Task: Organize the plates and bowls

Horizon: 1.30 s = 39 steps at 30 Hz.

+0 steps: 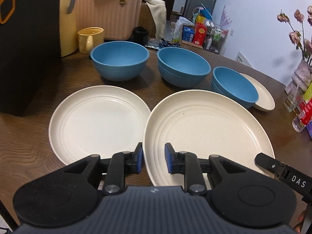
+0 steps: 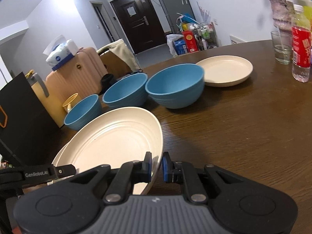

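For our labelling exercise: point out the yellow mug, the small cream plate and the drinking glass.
yellow mug [image 1: 90, 39], left wrist view, on its side wall.
small cream plate [image 2: 226, 69], right wrist view, on its inner base.
drinking glass [image 2: 281, 47], right wrist view, on its wall.

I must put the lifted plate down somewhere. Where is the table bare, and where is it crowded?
Bare wood lies right of the lifted plate, in front of the nearest blue bowl and the small plate, up to the glass and bottle. The left is crowded: the other big plate, bowls, yellow mug.
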Motion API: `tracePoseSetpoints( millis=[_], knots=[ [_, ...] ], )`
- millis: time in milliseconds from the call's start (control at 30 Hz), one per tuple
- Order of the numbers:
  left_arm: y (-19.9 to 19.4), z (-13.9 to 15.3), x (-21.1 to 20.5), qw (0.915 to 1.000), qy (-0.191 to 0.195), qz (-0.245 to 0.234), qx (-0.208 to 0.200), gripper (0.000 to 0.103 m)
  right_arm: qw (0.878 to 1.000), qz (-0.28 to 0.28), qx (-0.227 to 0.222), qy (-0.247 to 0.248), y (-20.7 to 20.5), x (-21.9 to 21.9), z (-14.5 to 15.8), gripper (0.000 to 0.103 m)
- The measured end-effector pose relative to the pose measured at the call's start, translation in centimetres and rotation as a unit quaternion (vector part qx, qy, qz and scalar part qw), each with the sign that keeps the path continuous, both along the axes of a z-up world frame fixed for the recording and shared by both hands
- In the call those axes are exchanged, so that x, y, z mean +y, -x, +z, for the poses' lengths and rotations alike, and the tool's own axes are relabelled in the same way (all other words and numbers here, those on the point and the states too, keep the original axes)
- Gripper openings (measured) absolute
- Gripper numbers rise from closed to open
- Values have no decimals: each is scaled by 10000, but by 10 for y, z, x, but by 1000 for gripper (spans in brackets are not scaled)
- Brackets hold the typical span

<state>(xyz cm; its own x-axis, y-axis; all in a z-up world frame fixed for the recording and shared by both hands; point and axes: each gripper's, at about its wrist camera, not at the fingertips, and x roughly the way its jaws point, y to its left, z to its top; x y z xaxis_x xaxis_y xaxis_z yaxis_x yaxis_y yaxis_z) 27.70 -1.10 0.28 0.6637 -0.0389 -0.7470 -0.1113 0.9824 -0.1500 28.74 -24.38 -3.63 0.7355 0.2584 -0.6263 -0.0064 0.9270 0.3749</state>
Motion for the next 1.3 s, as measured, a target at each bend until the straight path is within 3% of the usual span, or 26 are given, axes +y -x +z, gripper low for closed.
tracePoseSetpoints(
  millis=[567, 1300],
  knots=[
    [3, 0, 61, 9990, 129, 427, -30, 23, 9989, 424, 43, 184, -17, 62, 6, 11],
    [-13, -15, 122, 9963, 159, 843, 72, 23, 9961, 811, 250, 242, -52, 124, -11, 11]
  ],
)
